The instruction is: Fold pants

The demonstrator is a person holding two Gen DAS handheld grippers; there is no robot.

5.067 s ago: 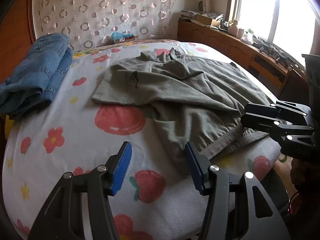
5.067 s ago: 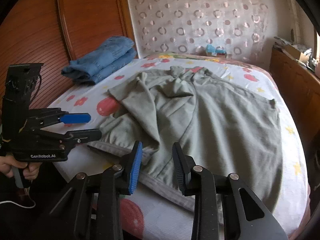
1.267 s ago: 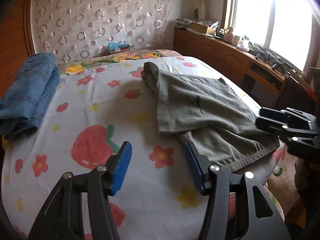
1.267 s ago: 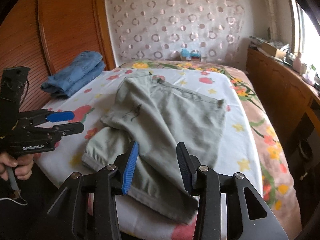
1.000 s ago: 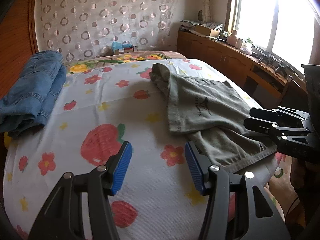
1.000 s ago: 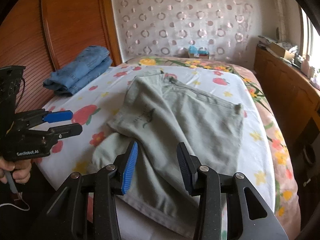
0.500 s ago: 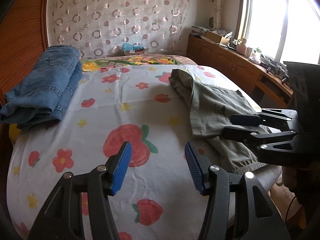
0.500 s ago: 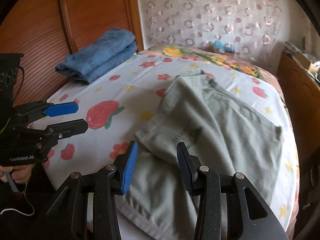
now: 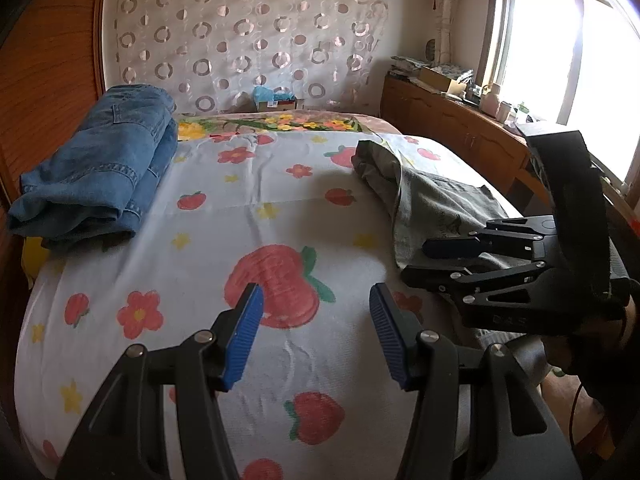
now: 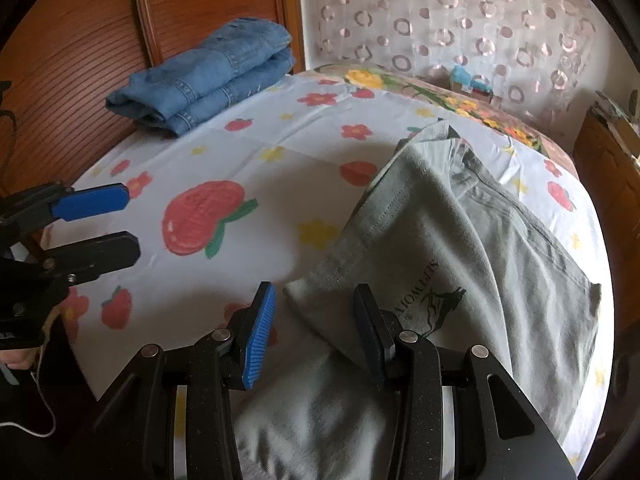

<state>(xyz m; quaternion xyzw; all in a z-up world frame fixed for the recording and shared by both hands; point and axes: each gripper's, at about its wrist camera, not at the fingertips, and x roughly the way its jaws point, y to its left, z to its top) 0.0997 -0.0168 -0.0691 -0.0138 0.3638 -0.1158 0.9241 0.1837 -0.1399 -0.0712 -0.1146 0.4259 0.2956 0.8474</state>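
Grey-green pants (image 10: 460,248), folded over lengthwise with a printed logo on top, lie on the right half of the bed; they appear as pants (image 9: 432,200) in the left wrist view. My right gripper (image 10: 314,332) hovers open over their near left corner, and the cloth runs under the jaws without being pinched. From the left wrist view, the right gripper (image 9: 430,262) shows side-on above the pants' near edge. My left gripper (image 9: 316,336) is open over bare sheet with nothing between its pads; the left gripper (image 10: 132,224) also shows at the left edge.
Folded blue jeans (image 9: 100,172) (image 10: 208,76) lie at the far left by the wooden headboard (image 10: 80,48). The fruit-print sheet (image 9: 200,240) covers the bed. A wooden cabinet (image 9: 452,128) with clutter runs under the window on the right. A person's hand (image 10: 16,356) holds the left gripper.
The pants, earlier spread wide, now lie folded over on the right half. Over the last second my right gripper came left and lower toward their near corner; the left view swung left.
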